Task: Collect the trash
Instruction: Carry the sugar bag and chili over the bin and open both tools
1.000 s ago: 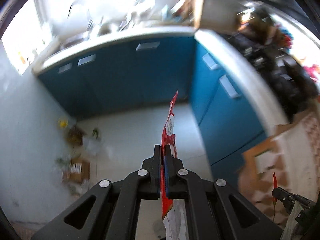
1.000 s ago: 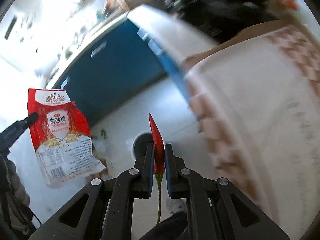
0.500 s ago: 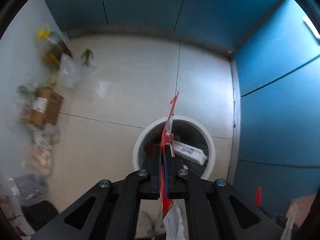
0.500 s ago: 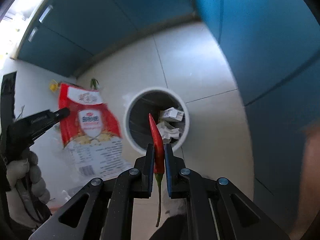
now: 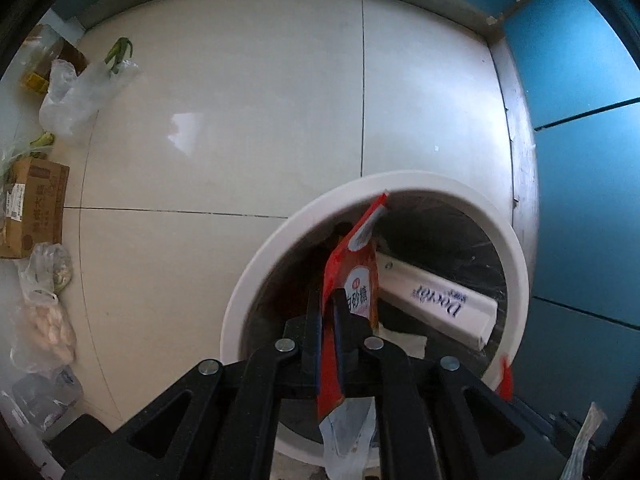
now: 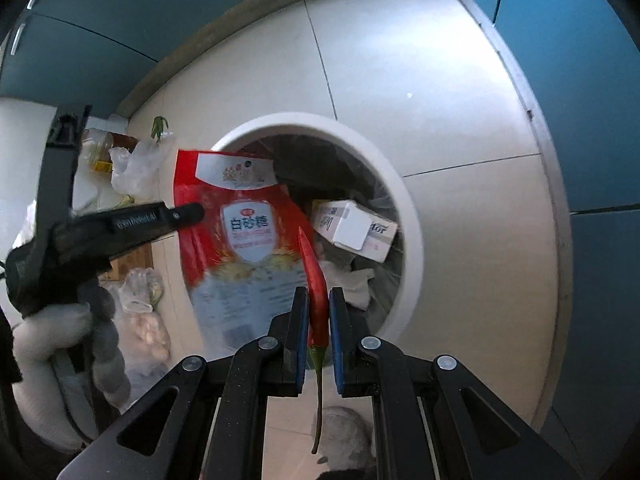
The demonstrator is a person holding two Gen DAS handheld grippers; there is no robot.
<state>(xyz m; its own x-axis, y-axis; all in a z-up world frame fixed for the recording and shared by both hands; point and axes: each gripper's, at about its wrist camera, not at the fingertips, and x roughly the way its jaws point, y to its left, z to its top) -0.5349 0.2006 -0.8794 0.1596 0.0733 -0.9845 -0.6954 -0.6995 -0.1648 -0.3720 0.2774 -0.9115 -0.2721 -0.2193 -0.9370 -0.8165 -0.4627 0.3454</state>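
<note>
The left tool [image 5: 327, 312] has its jaws opening, a red sugar bag [image 5: 352, 276] between them, hanging over the white bin [image 5: 256, 280]; the right tool [image 6: 319, 312] clamps a red chili [image 6: 314, 280] – just above the same bin – cartons inside.

Readable print around your trash bin

Your red sugar bag [image 6: 244, 232] carries "白砂糖" in red on a white panel, readable in both wrist views. The long white box [image 5: 436, 304] lying in the bin reads "Doctor", upside down to you. Print on the brown carton [image 5: 34, 208] at far left is too blurred to read.
</note>
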